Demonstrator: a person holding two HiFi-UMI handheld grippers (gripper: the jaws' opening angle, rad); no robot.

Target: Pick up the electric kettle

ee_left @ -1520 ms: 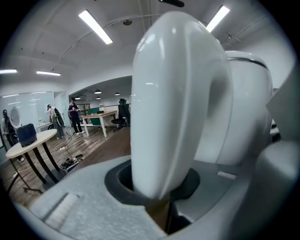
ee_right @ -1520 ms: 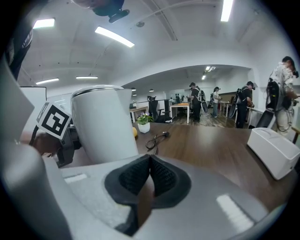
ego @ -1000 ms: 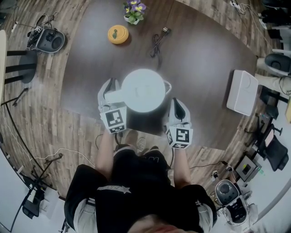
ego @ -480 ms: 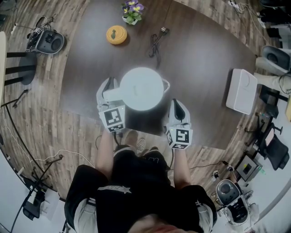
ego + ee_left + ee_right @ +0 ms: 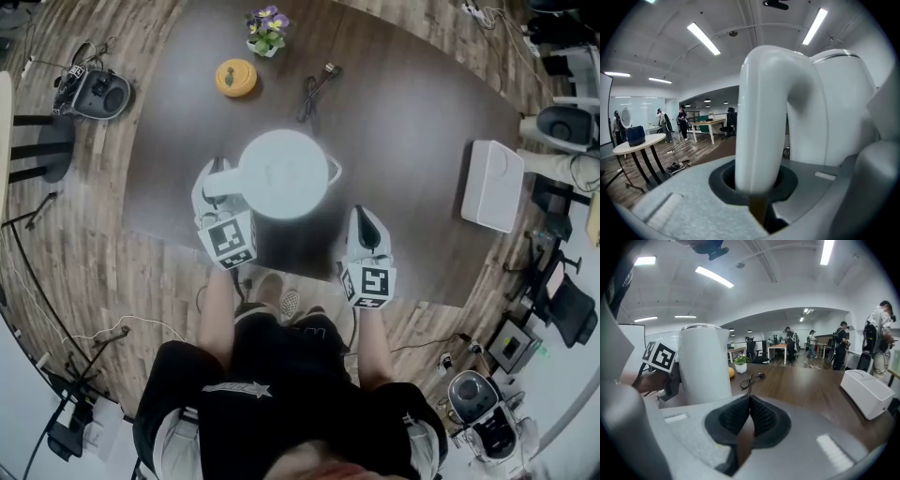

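Electric kettle (image 5: 282, 174) seen white, upright, over near part of dark counter (image 5: 412, 141), between both tools. Handle (image 5: 761, 122) clamped by left tool (image 5: 218, 187) at kettle's left side, jaws closed tight on it. Right tool (image 5: 364, 223) held just right of kettle, apart from it, jaws pressed together, nothing gripped. Kettle base hidden; contact with counter not determined. Cable (image 5: 312, 89), yellow disc (image 5: 235, 77), flower pot (image 5: 266, 28) noted beyond kettle; white box (image 5: 491, 185) at right.
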